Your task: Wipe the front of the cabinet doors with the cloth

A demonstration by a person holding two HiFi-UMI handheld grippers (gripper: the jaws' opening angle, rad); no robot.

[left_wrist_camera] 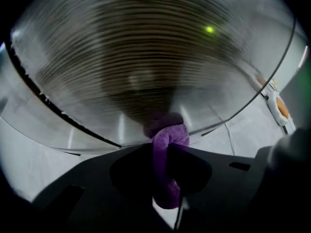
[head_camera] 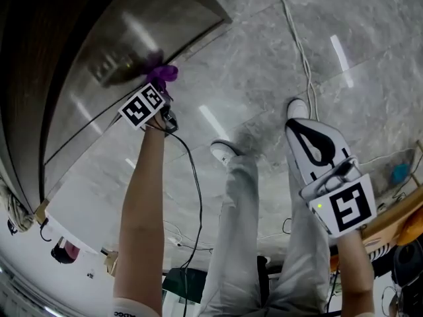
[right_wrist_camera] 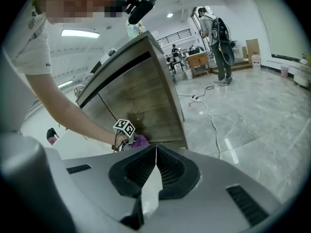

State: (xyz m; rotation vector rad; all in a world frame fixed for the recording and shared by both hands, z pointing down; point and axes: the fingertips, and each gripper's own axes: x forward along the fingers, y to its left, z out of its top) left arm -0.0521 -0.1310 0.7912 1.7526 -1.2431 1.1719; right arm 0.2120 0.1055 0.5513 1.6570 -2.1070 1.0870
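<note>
My left gripper [head_camera: 158,88] is shut on a purple cloth [head_camera: 161,73] and presses it against the lower part of the brown cabinet door [head_camera: 125,51]. In the left gripper view the cloth [left_wrist_camera: 167,144] is pinched between the jaws, its bunched end touching the glossy door [left_wrist_camera: 146,62]. From the right gripper view the cloth [right_wrist_camera: 140,141] and left gripper [right_wrist_camera: 131,141] sit near the bottom edge of the door [right_wrist_camera: 141,101]. My right gripper [head_camera: 316,152] hangs low at the right, away from the cabinet, its jaws closed with nothing between them [right_wrist_camera: 155,152].
A white cable [head_camera: 299,45] runs across the grey marble floor [head_camera: 264,65]. The person's legs and white shoes [head_camera: 225,150] stand below the cabinet. A black cable [head_camera: 195,190] trails from the left gripper. Another person [right_wrist_camera: 216,38] stands far off by boxes.
</note>
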